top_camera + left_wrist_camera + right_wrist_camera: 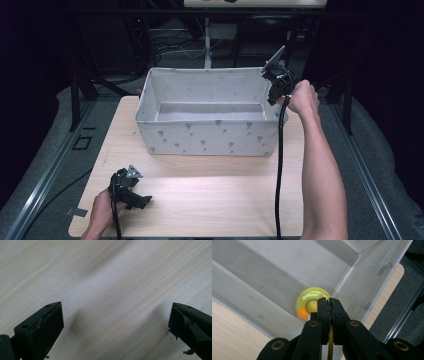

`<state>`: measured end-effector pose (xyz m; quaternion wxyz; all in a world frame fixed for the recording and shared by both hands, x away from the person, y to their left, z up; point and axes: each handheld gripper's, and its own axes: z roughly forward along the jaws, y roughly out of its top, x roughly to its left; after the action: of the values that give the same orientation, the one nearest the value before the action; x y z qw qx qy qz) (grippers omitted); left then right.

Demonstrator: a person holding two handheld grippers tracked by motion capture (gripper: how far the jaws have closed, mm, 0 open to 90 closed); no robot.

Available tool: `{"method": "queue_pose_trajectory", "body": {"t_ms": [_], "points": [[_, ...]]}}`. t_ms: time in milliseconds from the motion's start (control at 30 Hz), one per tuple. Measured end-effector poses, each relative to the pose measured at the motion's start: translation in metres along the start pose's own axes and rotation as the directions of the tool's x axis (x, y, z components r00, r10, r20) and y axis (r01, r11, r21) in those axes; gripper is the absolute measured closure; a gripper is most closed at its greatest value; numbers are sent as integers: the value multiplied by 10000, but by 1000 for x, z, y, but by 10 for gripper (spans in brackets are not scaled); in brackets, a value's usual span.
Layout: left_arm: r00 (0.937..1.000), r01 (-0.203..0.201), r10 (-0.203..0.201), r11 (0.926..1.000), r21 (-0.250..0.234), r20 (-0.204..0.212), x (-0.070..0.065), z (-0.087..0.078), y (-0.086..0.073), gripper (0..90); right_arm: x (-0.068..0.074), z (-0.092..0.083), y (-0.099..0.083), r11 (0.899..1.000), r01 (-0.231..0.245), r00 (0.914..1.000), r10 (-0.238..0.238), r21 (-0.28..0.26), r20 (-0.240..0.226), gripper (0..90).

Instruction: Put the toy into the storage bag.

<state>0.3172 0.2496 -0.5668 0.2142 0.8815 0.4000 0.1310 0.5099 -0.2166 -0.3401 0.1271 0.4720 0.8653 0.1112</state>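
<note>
Black jaws of the right gripper (329, 302) pinch the rim of a yellow ring toy (312, 302) over a fabric bin.

Clamped at its edge, the yellow ring toy, with an orange bead on one side, hangs inside the grey fabric bin (165, 107) near its right end wall, above the bin floor. From the high view the right gripper (276, 85) dips over the bin's far right corner. On the wooden table (210, 200) in front of the bin, the left gripper (131, 192) rests low with jaws spread wide, nothing between them, well apart from the bin.
</note>
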Motion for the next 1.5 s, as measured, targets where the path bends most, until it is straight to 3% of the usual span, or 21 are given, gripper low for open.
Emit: {"method": "queue_pose_trajectory", "body": {"t_ms": [333,567,767,933,967,1000,1033,1200,1333,1500], "points": [[10000,10,-11,10000,-12,-60,0,-1,0,1,1,18,-7,9999,-33,9999,35,152,-149,875],[10000,-34,34,10000,23,-35,-2,0,0,1,-1,17,-9,9998,-166,9996,168,92,-212,864],[10000,-9,9,10000,57,-6,-1,1,0,1,-4,9,-10,9993,-340,9991,336,-150,-277,751],[10000,0,0,10000,0,-3,-1,1,0,1,-4,-6,-9,9977,-494,9981,476,-466,-393,593],[10000,3,-3,10000,-6,0,-1,1,0,1,-2,-11,-9,9971,-540,9971,509,-543,-573,528],[10000,2,-2,10000,0,6,-1,1,0,1,-2,-11,-9,9971,-540,9971,509,-543,-573,528],[10000,1,-1,10000,-6,4,-1,1,0,1,0,-18,-9,9953,-572,9967,525,-785,-614,459],[10000,6,-6,10000,5,12,-1,1,0,1,8,-35,-7,9917,-543,9958,453,-1164,-790,323],[10000,17,-16,10000,-13,9,-1,1,0,1,14,-42,-7,9890,-566,9948,443,-1365,-914,263],[10000,19,-19,10000,-15,-14,-1,0,0,1,28,-52,-8,9879,-220,9942,54,-1534,-1078,187]]}}
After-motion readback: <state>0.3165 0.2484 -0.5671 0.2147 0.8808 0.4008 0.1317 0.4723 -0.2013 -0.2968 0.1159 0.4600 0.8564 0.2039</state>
